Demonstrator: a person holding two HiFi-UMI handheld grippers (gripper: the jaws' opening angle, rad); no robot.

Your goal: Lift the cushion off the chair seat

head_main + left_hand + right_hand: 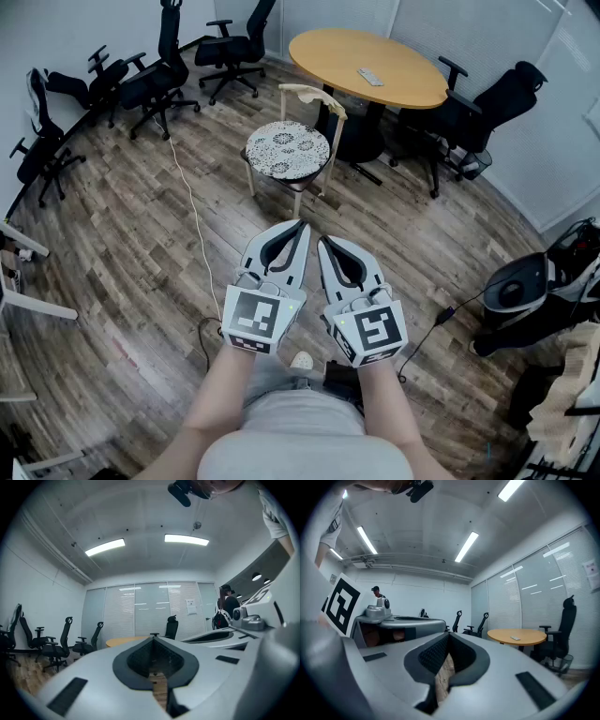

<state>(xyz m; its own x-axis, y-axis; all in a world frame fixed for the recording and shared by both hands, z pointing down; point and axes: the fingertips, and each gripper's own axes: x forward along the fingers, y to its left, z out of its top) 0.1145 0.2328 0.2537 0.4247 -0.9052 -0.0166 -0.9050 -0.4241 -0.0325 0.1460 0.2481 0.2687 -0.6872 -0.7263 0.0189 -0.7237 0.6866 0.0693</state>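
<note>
Listing both tools first: the two grippers sit side by side, low in the middle of the head view, each held in one of the person's hands and pointing level.

- Left gripper (pixel 300 225): jaws fully together, tips meeting. Nothing is held. Its own view shows only wooden floor (pixel 141 281) through the hollow behind the pads.
- Right gripper (pixel 322 240): jaws likewise closed tip to tip. It is empty and touches nothing. Floor planks show through its hollow too.
- Cushion (pixel 288 148): round, pale, with a dark lace-like pattern. It lies flat on the seat of the wooden chair (pixel 316 95), well apart from both grippers and straight ahead of them.
- Round table (pixel 375 56): tan top, just behind the chair. It carries a small grey item (pixel 369 77), possibly a remote control, too small to confirm.
- Black office chairs (pixel 155 80): several along the left wall and more to the right of the table.
- White cable (pixel 192 216): trails across the floor left of the wooden chair.
</note>
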